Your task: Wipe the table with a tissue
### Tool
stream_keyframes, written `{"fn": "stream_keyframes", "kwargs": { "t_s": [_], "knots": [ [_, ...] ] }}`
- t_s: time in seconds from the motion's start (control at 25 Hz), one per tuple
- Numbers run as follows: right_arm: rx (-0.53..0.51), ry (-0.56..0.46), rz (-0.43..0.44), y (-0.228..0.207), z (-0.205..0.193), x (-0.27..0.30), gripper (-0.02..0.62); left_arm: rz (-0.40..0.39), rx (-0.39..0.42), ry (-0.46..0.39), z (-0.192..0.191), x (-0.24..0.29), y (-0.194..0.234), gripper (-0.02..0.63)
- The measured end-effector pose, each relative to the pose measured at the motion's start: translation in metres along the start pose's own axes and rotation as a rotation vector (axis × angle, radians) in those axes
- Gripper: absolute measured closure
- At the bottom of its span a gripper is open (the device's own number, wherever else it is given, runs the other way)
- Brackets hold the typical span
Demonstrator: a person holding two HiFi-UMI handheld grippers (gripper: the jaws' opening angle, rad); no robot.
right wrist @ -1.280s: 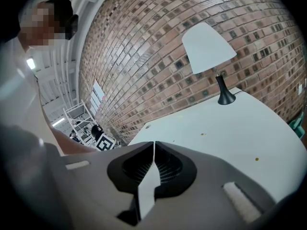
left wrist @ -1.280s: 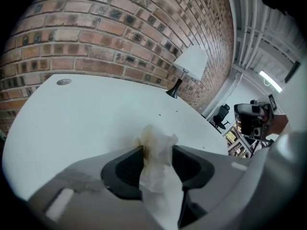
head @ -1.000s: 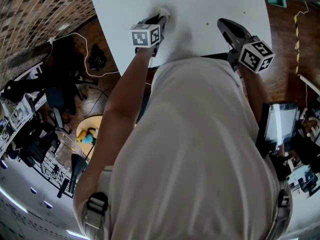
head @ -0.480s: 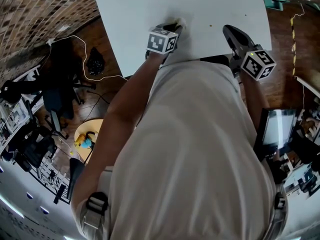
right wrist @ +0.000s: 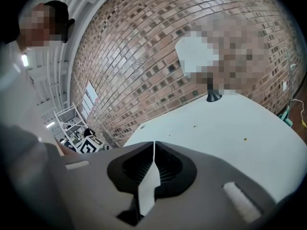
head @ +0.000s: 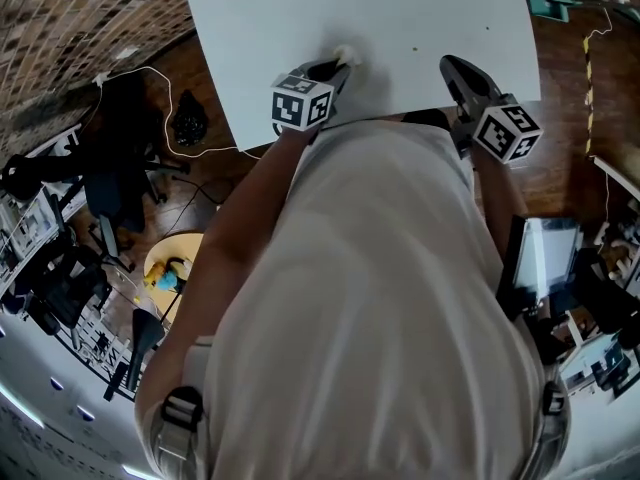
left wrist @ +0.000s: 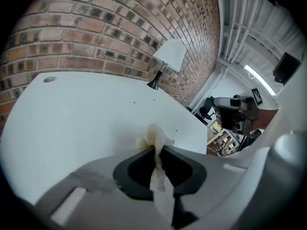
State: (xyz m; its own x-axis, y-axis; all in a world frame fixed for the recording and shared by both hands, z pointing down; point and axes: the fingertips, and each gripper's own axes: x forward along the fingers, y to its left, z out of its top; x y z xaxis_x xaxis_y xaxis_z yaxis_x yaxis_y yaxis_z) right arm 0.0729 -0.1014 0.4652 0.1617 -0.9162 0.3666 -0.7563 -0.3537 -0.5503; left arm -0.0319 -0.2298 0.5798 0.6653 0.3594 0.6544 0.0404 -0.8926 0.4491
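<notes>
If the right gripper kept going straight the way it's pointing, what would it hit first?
Likely the bare white tabletop, since the shut right gripper tilts down toward it; the black lamp base stands farther back.

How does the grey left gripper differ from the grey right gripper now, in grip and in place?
The left gripper is shut on a crumpled white tissue; the right gripper is shut on nothing. The left gripper holds its tissue against the white table; the right gripper only reaches over that table's near edge. Both have jaws together.
</notes>
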Motion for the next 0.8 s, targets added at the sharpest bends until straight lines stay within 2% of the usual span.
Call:
{"fn": "stream_keyframes", "kwargs": {
  "t_s": [0.28, 0.4, 0.48, 0.8],
  "knots": [
    [-0.031, 0.026, 0.048, -0.019, 0.02, -0.002, 0.58, 0.072, -0.001, -0.007, 0.016, 0.009, -0.004, 0.563],
    [-0.038, 0.023, 0.085, -0.027, 0.031, 0.011, 0.58, 0.135, 0.025, -0.009, 0.034, 0.006, 0.006, 0.562],
    [-0.037, 0.029, 0.099, -0.039, 0.037, 0.007, 0.58, 0.164, 0.025, -0.005, 0.04, 0.013, -0.006, 0.561],
    [-0.03, 0.039, 0.156, -0.077, 0.047, -0.035, 0.58, 0.202, -0.004, 0.031, 0.024, 0.056, -0.056, 0.56]
  ]
}}
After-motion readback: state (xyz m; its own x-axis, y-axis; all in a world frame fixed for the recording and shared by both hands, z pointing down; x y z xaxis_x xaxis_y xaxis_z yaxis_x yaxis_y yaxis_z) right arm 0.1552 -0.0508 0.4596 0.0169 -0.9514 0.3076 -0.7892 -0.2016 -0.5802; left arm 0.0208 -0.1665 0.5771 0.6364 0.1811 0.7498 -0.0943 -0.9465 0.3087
